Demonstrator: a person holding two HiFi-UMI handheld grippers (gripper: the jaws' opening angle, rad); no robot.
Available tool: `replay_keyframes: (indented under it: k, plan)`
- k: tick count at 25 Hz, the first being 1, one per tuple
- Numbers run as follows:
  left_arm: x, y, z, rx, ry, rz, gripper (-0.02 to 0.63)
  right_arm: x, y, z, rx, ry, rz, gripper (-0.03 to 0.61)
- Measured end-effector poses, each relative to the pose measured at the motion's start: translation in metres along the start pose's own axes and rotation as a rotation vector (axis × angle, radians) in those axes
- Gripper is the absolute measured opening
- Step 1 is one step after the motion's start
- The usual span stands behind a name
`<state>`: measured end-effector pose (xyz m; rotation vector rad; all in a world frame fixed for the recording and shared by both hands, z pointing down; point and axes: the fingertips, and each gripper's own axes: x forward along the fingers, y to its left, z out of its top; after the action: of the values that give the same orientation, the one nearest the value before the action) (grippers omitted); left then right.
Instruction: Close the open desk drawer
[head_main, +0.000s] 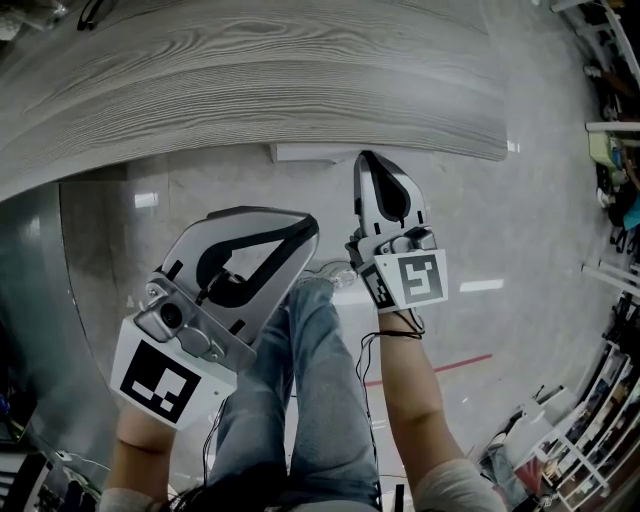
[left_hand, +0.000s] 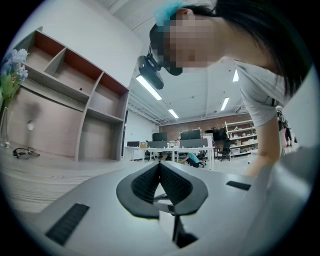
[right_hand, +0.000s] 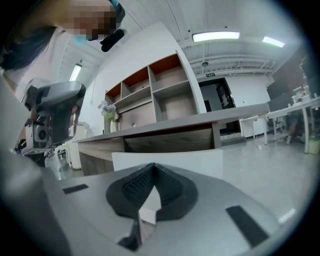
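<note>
The white drawer front (head_main: 312, 152) pokes out a little from under the wood-grain desk's (head_main: 250, 70) front edge. My right gripper (head_main: 366, 160) is shut and empty, its tip at the right end of that drawer front; I cannot tell if it touches. In the right gripper view the shut right gripper (right_hand: 152, 165) has the white drawer front (right_hand: 200, 159) right behind it, below the desk's (right_hand: 170, 129) edge. My left gripper (head_main: 306, 226) hangs lower, away from the desk, shut and empty. In its own view, the left gripper (left_hand: 160, 163) points up towards the person.
A person's jeans-clad legs (head_main: 300, 400) stand between the two arms on the pale tiled floor (head_main: 520, 230). A shelf unit (left_hand: 75, 100) and glasses (left_hand: 22, 152) sit on the desk. Racks with clutter (head_main: 610, 150) line the right side.
</note>
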<state>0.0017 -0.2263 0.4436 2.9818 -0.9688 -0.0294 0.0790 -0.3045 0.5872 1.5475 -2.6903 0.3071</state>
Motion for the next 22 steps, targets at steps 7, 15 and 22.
replay_keyframes:
  k: [7, 15, 22]
  plan:
    - [-0.001, 0.003, 0.001, -0.001, 0.003, 0.022, 0.011, 0.012, -0.003, 0.014, -0.040, 0.018, 0.010, 0.008]
    - [0.000, 0.007, 0.003, -0.002, 0.004, 0.033, 0.011, 0.023, -0.010, 0.018, -0.051, 0.027, 0.006, 0.008]
    - [-0.001, 0.006, 0.003, -0.001, 0.005, 0.036, 0.011, 0.022, -0.010, 0.018, -0.048, 0.023, 0.006, 0.008]
